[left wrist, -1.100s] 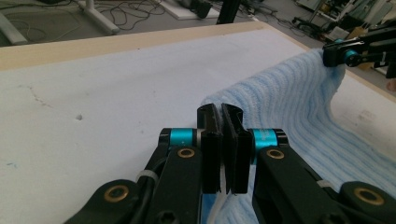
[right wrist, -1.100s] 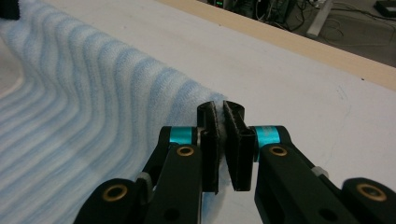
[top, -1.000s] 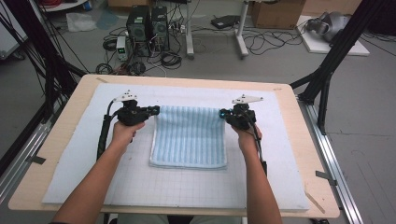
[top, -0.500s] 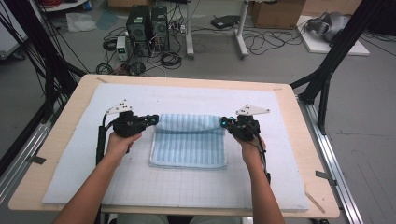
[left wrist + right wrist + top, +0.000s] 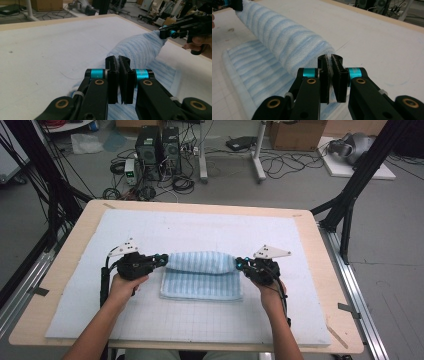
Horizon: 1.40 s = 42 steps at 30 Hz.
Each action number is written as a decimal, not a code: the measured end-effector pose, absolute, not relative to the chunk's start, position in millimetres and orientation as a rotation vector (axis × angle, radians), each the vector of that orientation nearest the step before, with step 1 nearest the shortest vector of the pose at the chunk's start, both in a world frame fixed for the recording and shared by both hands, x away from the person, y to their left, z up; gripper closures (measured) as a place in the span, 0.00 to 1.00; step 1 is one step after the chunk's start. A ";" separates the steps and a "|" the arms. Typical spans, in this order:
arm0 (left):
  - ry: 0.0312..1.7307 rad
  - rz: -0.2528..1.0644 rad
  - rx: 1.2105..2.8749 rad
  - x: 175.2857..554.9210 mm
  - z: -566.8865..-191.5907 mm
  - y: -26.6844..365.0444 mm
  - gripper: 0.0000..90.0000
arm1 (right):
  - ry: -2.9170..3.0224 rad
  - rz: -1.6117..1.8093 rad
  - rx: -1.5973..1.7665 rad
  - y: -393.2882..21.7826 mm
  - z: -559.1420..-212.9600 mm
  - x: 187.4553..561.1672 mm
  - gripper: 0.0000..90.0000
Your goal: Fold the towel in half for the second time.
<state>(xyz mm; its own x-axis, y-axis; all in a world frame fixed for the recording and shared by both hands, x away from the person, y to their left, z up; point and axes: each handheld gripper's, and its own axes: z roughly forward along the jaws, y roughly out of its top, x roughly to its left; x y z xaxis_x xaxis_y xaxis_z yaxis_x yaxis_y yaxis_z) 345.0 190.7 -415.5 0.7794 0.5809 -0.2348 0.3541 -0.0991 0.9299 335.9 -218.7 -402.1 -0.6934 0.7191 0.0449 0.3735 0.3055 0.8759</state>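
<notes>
A blue-and-white striped towel (image 5: pixel 201 284) lies in the middle of the white mat, its far edge lifted and rolled back over the flat part. My left gripper (image 5: pixel 163 259) is shut on the towel's left end and my right gripper (image 5: pixel 240 264) on its right end, with the raised fold stretched between them. In the left gripper view the jaws (image 5: pixel 118 60) pinch the towel (image 5: pixel 140 48), and the right gripper (image 5: pixel 167 32) holds the far end. In the right gripper view the jaws (image 5: pixel 330 59) pinch the rolled towel (image 5: pixel 284 40).
A white foam mat (image 5: pixel 200 227) covers most of the wooden table (image 5: pixel 65 270). Black frame posts (image 5: pixel 350 195) stand at both sides. Computers and cables (image 5: pixel 155 150) lie on the floor beyond the far edge.
Both grippers have moved toward the person's side of the table, drawing the towel's far edge with them. That edge now bulges over the flat near half.
</notes>
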 end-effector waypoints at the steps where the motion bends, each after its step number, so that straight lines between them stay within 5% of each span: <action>1: 0.739 0.226 1.718 342.8 -417.7 190.5 0.95 | 2.228 1.336 0.977 -218.1 -404.1 332.9 0.95; 26: 0.748 0.180 1.778 297.5 -448.8 203.7 0.92 | 2.244 1.393 0.976 -227.9 -435.2 278.9 0.95; 32: 0.779 0.198 1.699 295.8 -440.2 209.9 0.79 | 2.241 1.377 0.979 -231.3 -434.9 271.2 0.82; 35: 0.794 0.229 1.673 297.8 -435.1 213.1 0.74 | 2.176 1.418 1.022 -237.6 -427.4 269.7 0.63; 42: 0.818 0.219 1.659 312.6 -431.5 202.6 0.67 | 2.137 1.373 1.048 -223.9 -409.2 287.1 0.63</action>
